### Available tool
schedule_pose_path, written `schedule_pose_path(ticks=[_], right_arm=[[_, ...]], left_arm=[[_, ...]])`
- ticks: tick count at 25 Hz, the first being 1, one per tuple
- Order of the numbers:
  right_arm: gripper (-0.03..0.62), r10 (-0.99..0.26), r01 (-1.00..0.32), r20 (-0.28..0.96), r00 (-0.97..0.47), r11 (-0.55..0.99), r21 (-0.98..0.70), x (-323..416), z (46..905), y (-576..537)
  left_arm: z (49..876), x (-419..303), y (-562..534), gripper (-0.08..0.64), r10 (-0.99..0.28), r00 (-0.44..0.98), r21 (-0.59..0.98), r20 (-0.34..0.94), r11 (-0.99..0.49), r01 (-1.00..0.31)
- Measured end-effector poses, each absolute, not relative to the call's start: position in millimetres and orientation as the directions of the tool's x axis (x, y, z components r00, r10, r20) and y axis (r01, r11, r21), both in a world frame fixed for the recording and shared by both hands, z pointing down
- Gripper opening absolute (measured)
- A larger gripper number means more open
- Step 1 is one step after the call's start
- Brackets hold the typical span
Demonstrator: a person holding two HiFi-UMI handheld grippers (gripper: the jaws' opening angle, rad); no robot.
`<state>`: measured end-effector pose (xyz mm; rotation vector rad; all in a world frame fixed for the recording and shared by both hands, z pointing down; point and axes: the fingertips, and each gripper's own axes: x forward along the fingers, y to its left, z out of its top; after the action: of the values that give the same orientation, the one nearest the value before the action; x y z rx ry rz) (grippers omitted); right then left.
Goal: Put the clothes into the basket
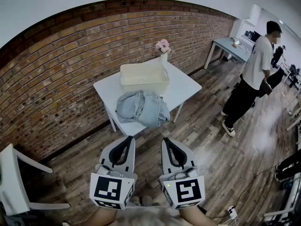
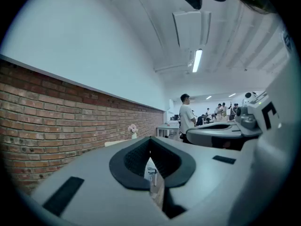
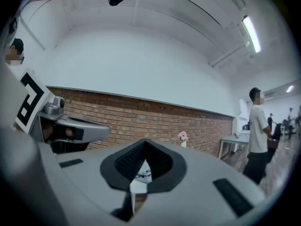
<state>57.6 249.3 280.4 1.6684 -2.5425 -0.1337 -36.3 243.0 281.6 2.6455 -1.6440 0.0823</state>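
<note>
A pile of light blue clothes (image 1: pixel 142 108) lies on the near half of a small white table (image 1: pixel 186 89). Behind the pile stands a cream basket (image 1: pixel 144 77) with nothing visible inside. Both grippers are held level, side by side, in front of the table and well short of it. My left gripper (image 1: pixel 128 140) (image 2: pixel 150 141) is shut with nothing between its jaws. My right gripper (image 1: pixel 167 141) (image 3: pixel 143 144) is likewise shut and holds nothing. The table top shows only as a sliver through the jaw notches in the two gripper views.
A white vase of pink flowers (image 1: pixel 163 47) stands on the table's far corner, beside the basket. A brick wall (image 1: pixel 70 65) runs behind. A person (image 1: pixel 254 74) stands at the right near another table (image 1: pixel 231 46). A white chair (image 1: pixel 14 178) is at the lower left.
</note>
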Motion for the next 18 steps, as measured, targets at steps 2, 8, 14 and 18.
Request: schedule_pose_path(ticks=[2,8,14,18], right_arm=[[0.006,-0.917,-0.909,0.038,-0.396,0.398,0.128,57.4,281.5,247.7],[0.006,-0.918,-0.909,0.053,-0.393,0.396,0.130,59.8,288.2,241.3],[0.006,-0.918,-0.912,0.042,-0.393,0.396,0.106,68.0,288.1,235.4],[0.007,-0.916,-0.913,0.023,-0.400,0.400,0.077,79.0,286.6,234.3]], left_arm=[[281.3,-36.0,241.8,0.009,-0.896,0.440,-0.008,0.059,-0.441,-0.897],[286.2,-34.5,237.6,0.008,-0.897,0.435,-0.015,0.072,-0.437,-0.899],[289.3,-29.3,235.0,0.008,-0.901,0.426,-0.025,0.082,-0.429,-0.903],[291.8,-27.4,233.3,0.008,-0.908,0.409,-0.026,0.087,-0.412,-0.911]])
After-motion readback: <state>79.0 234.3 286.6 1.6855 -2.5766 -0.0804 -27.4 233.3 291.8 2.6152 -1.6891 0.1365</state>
